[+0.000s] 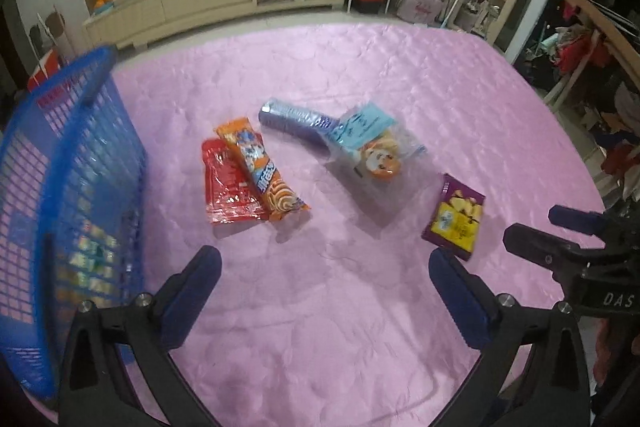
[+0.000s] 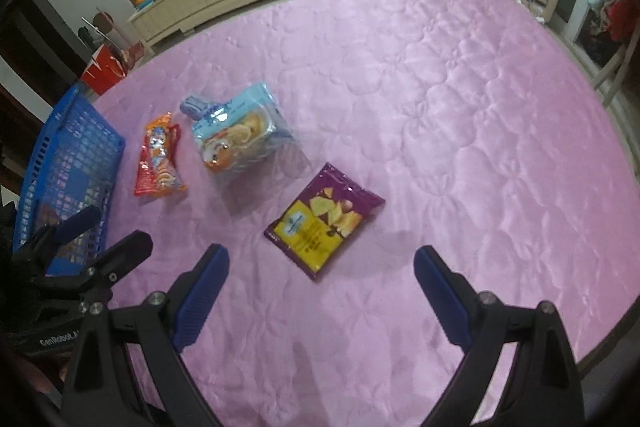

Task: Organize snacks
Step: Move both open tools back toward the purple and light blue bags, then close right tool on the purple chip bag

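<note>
Blue-padded jaws fill the bottom of both views: the left gripper [image 1: 325, 269] and the right gripper [image 2: 321, 267] each stand spread wide with nothing between the pads, poised over the pink quilted bedspread [image 1: 360, 339].

Snacks lie loose on the spread. An orange wafer pack [image 1: 262, 169] lies across a red packet [image 1: 226, 183] at centre left of the left view; a clear bag with a blue label [image 1: 370, 147] lies over the end of a purple-blue tube [image 1: 292, 117] at centre; a purple and yellow chip bag [image 2: 325, 221] sits just ahead of the right jaws. At far left stands the blue basket [image 1: 84, 131], already holding some packets.

Overlaps are the likely trouble: closing on the orange pack could drag the red one along, and the slick clear bag could slip from the pads. With both tools close together, they might also knock into each other.

Only the left view shows the tube's full length and the basket's contents; the right view alone shows the chip bag whole and the bare right side of the spread.
</note>
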`<action>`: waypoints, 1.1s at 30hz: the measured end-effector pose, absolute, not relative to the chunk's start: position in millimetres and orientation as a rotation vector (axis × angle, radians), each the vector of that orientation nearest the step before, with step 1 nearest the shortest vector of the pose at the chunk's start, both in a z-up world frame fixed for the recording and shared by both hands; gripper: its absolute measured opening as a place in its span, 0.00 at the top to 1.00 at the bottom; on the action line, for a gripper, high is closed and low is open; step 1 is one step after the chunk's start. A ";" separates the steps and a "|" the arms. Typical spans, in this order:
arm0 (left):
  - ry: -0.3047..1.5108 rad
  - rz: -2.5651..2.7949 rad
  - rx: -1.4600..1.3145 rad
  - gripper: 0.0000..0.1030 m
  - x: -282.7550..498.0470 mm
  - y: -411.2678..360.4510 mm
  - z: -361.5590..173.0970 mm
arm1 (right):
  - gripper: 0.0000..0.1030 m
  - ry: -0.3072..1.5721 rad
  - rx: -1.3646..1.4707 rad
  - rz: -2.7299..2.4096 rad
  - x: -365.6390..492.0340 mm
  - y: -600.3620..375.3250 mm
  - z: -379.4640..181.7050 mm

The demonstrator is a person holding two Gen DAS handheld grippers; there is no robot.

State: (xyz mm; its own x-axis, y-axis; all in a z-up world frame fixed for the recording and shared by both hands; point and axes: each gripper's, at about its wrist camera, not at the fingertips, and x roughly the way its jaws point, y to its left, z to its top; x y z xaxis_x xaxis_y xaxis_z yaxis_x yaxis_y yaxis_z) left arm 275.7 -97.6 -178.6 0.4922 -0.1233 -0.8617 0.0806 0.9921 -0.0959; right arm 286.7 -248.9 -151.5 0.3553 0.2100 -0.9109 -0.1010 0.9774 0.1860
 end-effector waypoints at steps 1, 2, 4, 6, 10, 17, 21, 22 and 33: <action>1.058 -0.122 -0.054 0.00 279.9 -95.8 -183.3 | 0.07 1.201 0.104 0.198 290.2 -248.0 -156.2; 1.065 -0.120 -0.058 0.00 283.9 -94.3 -187.1 | 0.07 1.213 0.106 0.191 294.1 -247.4 -161.7; 1.091 -0.113 -0.064 0.00 291.9 -91.0 -196.1 | 0.07 1.241 0.134 0.181 303.2 -247.3 -173.7; 1.107 -0.108 -0.072 0.00 298.1 -87.6 -202.8 | 0.07 1.254 0.141 0.163 310.4 -245.5 -181.8; 1.119 -0.118 -0.106 0.00 306.9 -80.4 -212.6 | 0.07 1.279 0.111 0.127 321.9 -238.3 -192.7; 1.135 -0.105 -0.113 0.00 316.0 -71.2 -225.1 | 0.15 1.266 0.000 0.073 329.7 -221.3 -198.9; 1.136 -0.110 -0.134 0.00 314.0 -67.5 -227.0 | 0.24 1.230 -0.111 0.108 319.2 -206.2 -199.3; 1.134 -0.111 -0.136 0.00 312.0 -66.6 -226.6 | 0.27 1.221 -0.127 0.121 316.0 -204.9 -198.8; 1.115 -0.182 -0.174 0.00 300.9 -60.7 -211.7 | 0.39 1.199 -0.079 0.232 291.5 -213.6 -184.2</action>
State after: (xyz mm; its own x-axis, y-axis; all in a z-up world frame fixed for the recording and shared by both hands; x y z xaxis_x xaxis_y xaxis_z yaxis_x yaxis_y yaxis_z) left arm 300.9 -60.7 -211.7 0.4287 -0.2314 -0.8733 0.0581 0.9717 -0.2290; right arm 291.5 -213.6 -184.2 0.3425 0.1370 -0.9295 -0.2202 0.9735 0.0623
